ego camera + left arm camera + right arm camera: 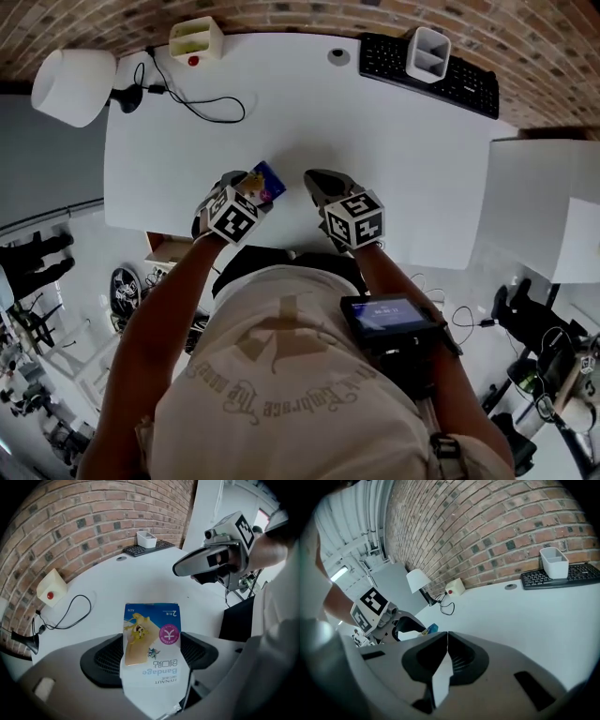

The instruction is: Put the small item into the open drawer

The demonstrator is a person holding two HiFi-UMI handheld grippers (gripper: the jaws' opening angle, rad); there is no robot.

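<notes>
My left claw is clenched on the bandage box. It grips the box's lower part, and the blue top edge sticks out past the fingertips, over the white tabletop near its 6 o'clock edge. My right claw sits close beside the box at its 3 o'clock, jaws pressed together on nothing. A keyboard lies at the tabletop's 1 o'clock and a white lamp at 10 o'clock.
</notes>
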